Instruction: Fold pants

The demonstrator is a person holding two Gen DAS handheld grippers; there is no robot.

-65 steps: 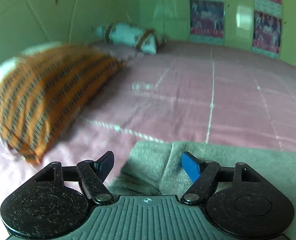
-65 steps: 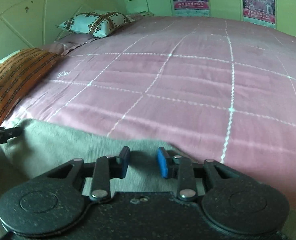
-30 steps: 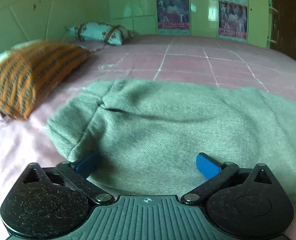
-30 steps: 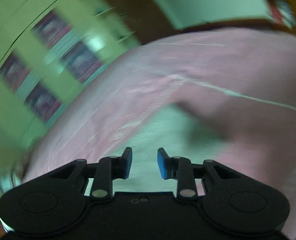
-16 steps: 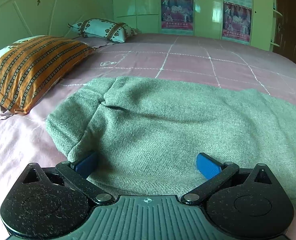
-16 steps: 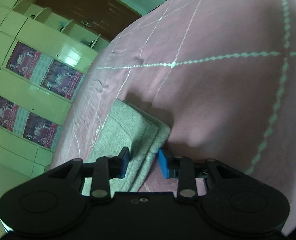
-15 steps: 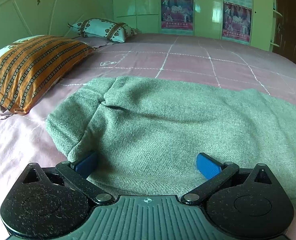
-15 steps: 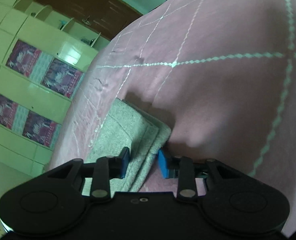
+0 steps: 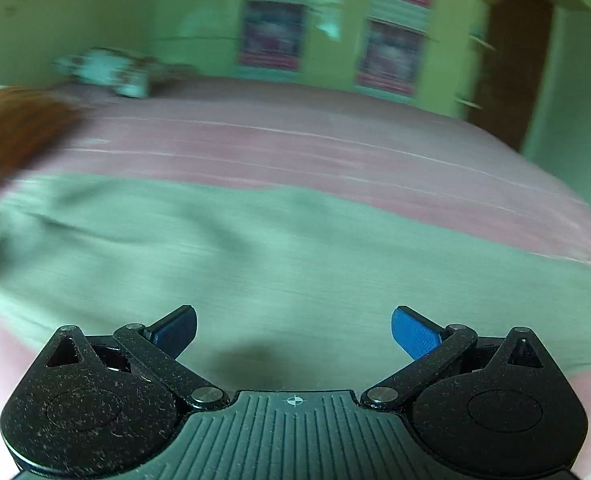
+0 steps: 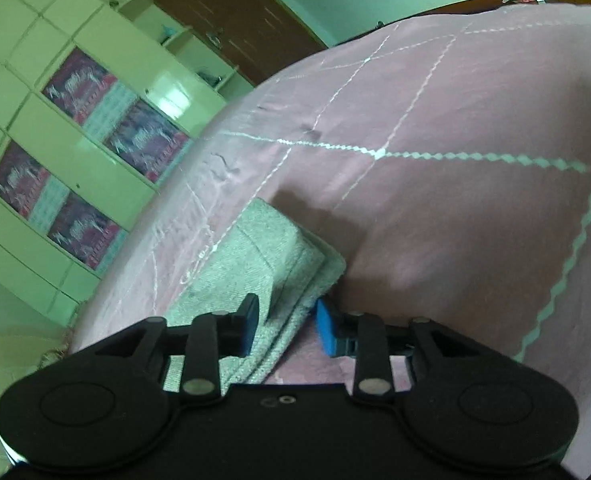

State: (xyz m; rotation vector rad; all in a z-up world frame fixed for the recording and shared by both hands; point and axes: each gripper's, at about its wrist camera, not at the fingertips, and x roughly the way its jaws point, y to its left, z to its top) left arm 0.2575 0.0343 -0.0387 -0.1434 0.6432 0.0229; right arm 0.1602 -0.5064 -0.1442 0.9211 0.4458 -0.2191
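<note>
Grey-green pants (image 9: 255, 248) lie spread across the pink bed sheet (image 9: 295, 148); the left wrist view is blurred by motion. My left gripper (image 9: 293, 328) hovers over the near part of the pants, jaws wide open and nothing between them. In the right wrist view, which is tilted sideways, a folded end of the pants (image 10: 263, 248) lies on the sheet (image 10: 455, 220). My right gripper (image 10: 285, 326) straddles its layered edge, one finger on top of the cloth and one at its side. Its jaws are opening, with the cloth edge still between them.
An orange striped pillow (image 9: 11, 128) lies at the left edge and a pale patterned pillow (image 9: 111, 72) at the bed's head. A green wardrobe with posters (image 9: 335, 32) (image 10: 75, 120) and a brown door (image 9: 507, 60) stand beyond the bed.
My left gripper has swept to the right over the pants; the orange pillow has slid to the picture's left edge. The right gripper has hardly moved, still at the folded edge.
</note>
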